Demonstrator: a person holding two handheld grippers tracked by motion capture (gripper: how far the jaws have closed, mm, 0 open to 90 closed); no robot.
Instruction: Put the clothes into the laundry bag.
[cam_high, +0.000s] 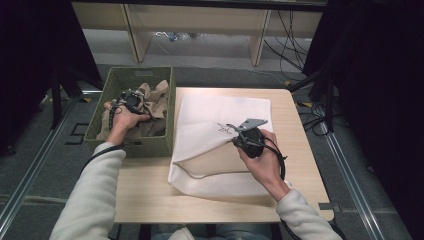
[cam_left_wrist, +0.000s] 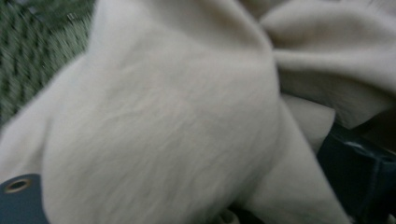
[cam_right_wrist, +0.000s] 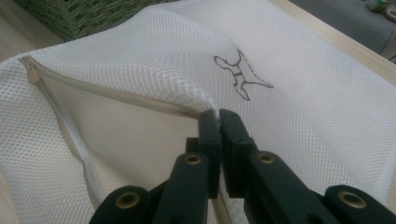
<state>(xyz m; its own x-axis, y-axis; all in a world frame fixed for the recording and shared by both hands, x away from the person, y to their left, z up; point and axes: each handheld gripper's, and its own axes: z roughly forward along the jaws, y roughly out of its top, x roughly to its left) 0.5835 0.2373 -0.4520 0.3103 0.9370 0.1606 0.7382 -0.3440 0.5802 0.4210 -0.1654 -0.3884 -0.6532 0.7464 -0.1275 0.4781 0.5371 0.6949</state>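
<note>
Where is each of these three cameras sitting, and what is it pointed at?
High view: above the person's side, looking forward and down on the table; both forearms show.
Left gripper view: on the left gripper, close against the beige cloth in the green basket.
Right gripper view: on the right gripper, its jaws pinching the white mesh bag.
Shared: the bag and the basket show in both the high and right gripper views.

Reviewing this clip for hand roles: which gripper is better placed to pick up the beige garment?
Left. The left gripper is down in the green basket against the beige garment, while the right gripper is shut on the mesh laundry bag, holding it open.
</note>
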